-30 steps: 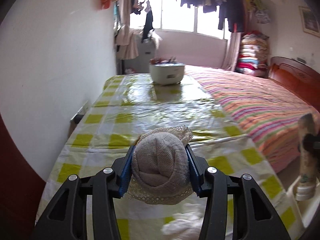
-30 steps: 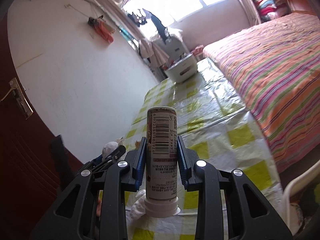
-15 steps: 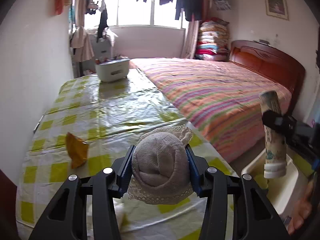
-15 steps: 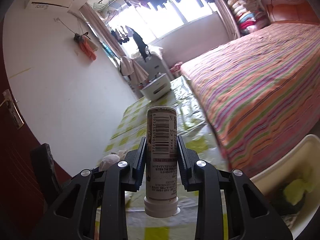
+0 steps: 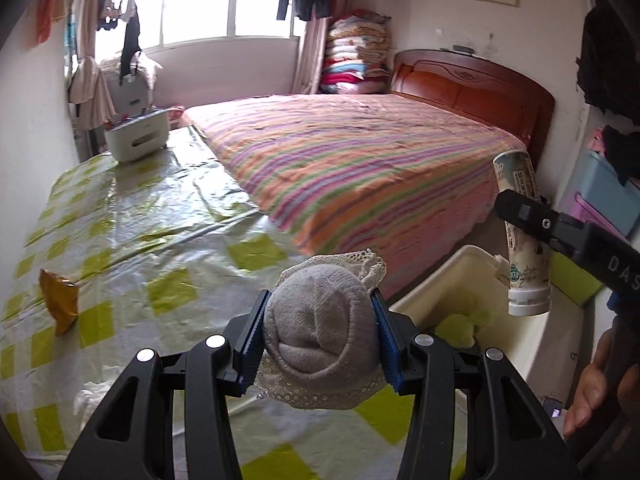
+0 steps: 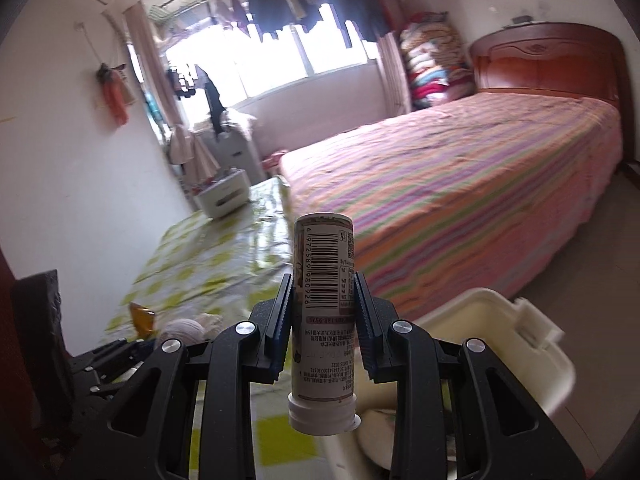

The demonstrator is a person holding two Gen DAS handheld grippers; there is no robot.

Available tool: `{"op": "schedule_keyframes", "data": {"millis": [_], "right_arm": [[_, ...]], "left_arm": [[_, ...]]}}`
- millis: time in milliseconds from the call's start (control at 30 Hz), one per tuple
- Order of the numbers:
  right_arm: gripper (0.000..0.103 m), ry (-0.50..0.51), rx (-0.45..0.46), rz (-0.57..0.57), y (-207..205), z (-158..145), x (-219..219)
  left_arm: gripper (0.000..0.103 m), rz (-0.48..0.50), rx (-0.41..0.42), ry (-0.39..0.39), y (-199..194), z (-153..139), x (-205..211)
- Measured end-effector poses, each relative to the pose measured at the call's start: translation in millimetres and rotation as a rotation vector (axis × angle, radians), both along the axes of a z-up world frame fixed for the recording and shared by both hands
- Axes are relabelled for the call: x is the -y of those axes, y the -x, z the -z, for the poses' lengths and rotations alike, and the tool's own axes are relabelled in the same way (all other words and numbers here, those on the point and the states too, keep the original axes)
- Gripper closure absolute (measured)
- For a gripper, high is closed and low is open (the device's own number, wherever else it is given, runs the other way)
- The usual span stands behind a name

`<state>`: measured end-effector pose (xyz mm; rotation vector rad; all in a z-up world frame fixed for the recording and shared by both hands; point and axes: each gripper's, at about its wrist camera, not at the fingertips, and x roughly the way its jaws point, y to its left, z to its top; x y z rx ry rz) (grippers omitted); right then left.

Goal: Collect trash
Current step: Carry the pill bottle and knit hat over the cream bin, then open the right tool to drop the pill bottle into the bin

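My left gripper (image 5: 320, 336) is shut on a rolled grey sock with a lace cuff (image 5: 322, 330), held over the near edge of the yellow-checked table (image 5: 168, 216). My right gripper (image 6: 323, 316) is shut on a white cylindrical bottle (image 6: 323, 312), cap end down, barcode facing the camera. In the left wrist view that bottle (image 5: 520, 236) hangs above a cream plastic bin (image 5: 472, 276) on the floor at the right. The bin (image 6: 512, 332) holds something yellow-green (image 5: 458, 326). An orange wrapper (image 5: 59, 302) lies on the table's left side.
A bed with a striped cover (image 5: 360, 160) runs along the table's right side, its wooden headboard (image 5: 472, 88) at the far end. A white box (image 5: 136, 140) stands at the table's far end. A person's hand (image 5: 592, 392) shows at lower right.
Both views have swung right, from the table and wall toward the bed and bin. The bin has come into view under the bottle. Both grips are unchanged.
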<state>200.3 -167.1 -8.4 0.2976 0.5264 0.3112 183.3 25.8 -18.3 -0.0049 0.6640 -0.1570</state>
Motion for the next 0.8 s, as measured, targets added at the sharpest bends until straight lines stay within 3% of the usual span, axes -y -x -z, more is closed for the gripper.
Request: {"op": "schedule_keyframes", "data": {"millis": [400,700,800], "right_arm": [[0.075,-0.006,-0.067,0.102,18.2,38.4,34.3],[0.071,-0.021,-0.068,0.132,20.0,32.1,36.4],[0.06,-0.023,-0.055,0.144,22.0,29.6,36.0]], "left_arm": [[0.056,0.101,-0.037,-0.01,-2.9,9.9,42.7],[0.056,0.138,-0.055,-0.023,-2.5,15.3,56.4],[0.056,0.139,-0.06,-0.021,-2.4,16.2,56.5]]}}
